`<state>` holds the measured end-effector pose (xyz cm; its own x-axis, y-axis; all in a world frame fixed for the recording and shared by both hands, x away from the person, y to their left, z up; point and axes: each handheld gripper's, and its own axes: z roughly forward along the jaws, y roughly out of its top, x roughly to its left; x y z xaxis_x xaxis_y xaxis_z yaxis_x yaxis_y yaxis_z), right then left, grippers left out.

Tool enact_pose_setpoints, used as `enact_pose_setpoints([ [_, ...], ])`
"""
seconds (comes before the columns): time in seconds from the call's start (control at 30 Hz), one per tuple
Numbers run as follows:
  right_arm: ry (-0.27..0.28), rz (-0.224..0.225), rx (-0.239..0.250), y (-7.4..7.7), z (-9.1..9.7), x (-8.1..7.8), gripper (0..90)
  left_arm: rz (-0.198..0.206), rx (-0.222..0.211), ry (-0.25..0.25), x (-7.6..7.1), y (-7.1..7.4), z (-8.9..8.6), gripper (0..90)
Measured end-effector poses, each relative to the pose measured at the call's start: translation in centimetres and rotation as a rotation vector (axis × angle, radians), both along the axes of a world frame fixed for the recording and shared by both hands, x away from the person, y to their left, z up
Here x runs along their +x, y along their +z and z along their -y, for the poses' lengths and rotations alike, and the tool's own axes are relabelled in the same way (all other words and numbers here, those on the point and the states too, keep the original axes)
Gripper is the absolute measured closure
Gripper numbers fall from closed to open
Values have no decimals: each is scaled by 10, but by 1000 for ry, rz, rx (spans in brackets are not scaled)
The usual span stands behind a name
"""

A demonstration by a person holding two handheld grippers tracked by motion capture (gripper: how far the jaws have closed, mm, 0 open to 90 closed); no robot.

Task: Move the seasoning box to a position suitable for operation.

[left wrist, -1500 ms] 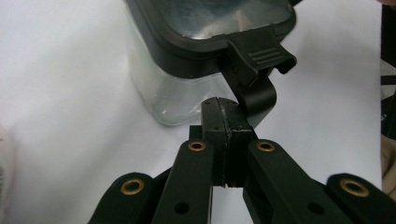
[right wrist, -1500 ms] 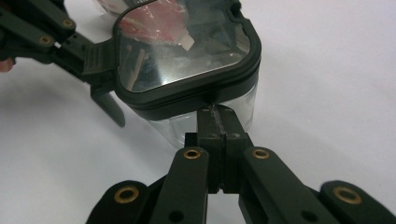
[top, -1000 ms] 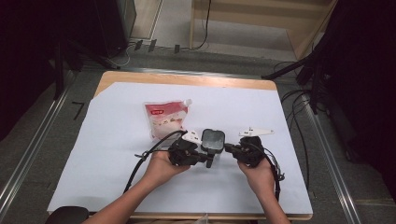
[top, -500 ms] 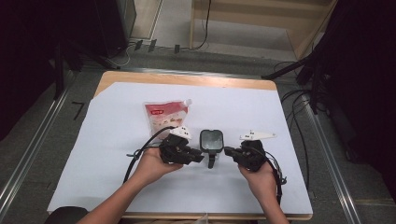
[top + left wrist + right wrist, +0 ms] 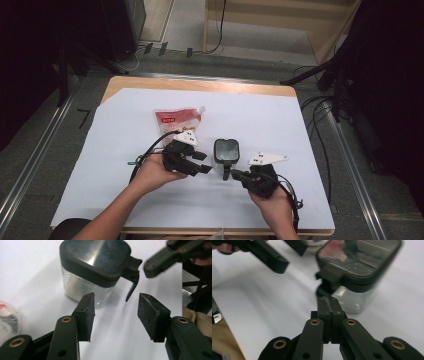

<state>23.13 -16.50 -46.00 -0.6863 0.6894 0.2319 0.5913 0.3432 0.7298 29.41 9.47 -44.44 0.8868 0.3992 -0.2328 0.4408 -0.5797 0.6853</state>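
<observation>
We see the surface (image 5: 125, 115) under a white sheet, with the few things gathered near the person's edge. The largest thing is the red and white pouch (image 5: 177, 120), lying flat behind the left hand (image 5: 152, 175), apart from the work for now. In front of it, between the two tongs, the jar (image 5: 226, 150) stands upright: a clear body with a dark lid (image 5: 96, 255) and a tab (image 5: 131, 277) that hangs toward the person. We think the lid is the concern here. The left tongs (image 5: 113, 312) stand released; their jaws have just been opening, with nothing between them, near the jar. The right tongs (image 5: 329, 306) are clenched on nothing, their tips just under the tab, probably to lift it.
</observation>
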Motion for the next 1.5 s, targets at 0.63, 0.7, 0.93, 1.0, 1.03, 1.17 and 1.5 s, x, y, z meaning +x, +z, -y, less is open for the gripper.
enact_pose_setpoints([
  [0.63, 38, -14, 11, -16, -37, 6, 896, -14, -36, -7, -2, 1, -10, 454],
  [0.7, 46, -17, 7, -16, -39, 7, 896, -10, -40, 0, -3, 0, -11, 451],
  [0.93, 45, -24, -3, -17, -39, 9, 900, 0, -18, 12, -3, 1, -14, 439],
  [1.0, 44, -28, -5, -17, -38, 9, 900, 7, -17, 14, -2, 1, -14, 438],
  [1.03, 40, -27, -7, -17, -37, 9, 900, 10, -7, 12, -2, 1, -14, 438],
  [1.17, 25, -35, -4, -17, -31, 11, 900, 11, 6, 12, -1, 0, -12, 437],
  [1.5, -13, -61, -7, -19, -21, 10, 900, 16, -2, 4, 4, -1, -6, 428],
])
